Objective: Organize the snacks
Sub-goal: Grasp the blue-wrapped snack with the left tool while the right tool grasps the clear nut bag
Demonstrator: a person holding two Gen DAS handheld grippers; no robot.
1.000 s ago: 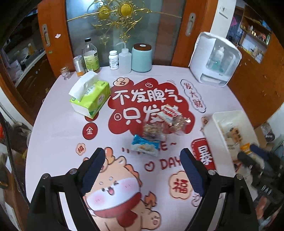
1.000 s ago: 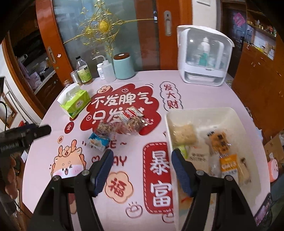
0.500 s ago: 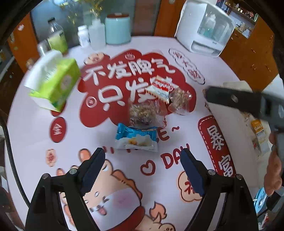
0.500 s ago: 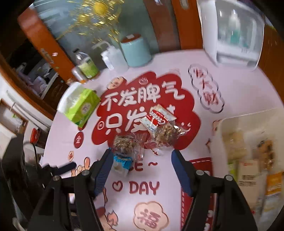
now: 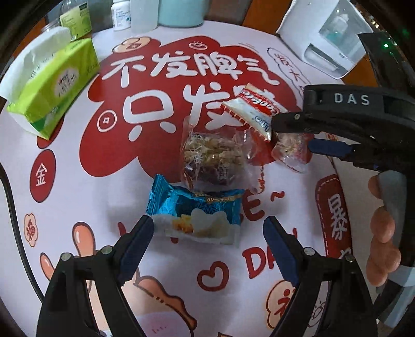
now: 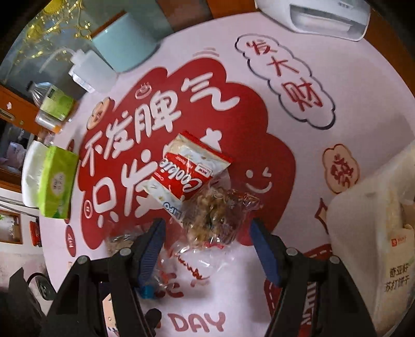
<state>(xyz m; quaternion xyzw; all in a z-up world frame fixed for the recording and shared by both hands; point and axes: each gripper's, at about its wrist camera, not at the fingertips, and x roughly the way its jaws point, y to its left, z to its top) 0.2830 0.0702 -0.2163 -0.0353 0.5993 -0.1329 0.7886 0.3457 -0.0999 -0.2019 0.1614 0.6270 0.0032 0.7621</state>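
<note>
Several snacks lie on the printed tablecloth. A blue packet [image 5: 197, 215] rests flat between the fingertips of my left gripper [image 5: 207, 225], which is open and hangs just above it, pads apart from the wrapper. Behind it lie a clear bag of grain cake [image 5: 210, 155] and a red-and-white cookie packet [image 5: 251, 109]. My right gripper [image 6: 207, 230] points down, open, straddling a second clear bag of grain cake [image 6: 215, 215] that lies partly on the cookie packet [image 6: 186, 168]. In the left wrist view the right gripper [image 5: 291, 134] comes in from the right over that bag [image 5: 290, 153].
A white bin [image 6: 363, 220] holding packets stands at the right. A green tissue pack [image 5: 52, 85] sits at the left. Bottles, a teal canister [image 5: 179, 13] and a white appliance [image 5: 329, 44] line the far edge. A person's hand [image 5: 384, 233] holds the right gripper.
Both grippers have sunk toward the snack pile. The right one swung left, away from the white bin, and now hangs over the clear bag. Neither jaw width has visibly changed.
</note>
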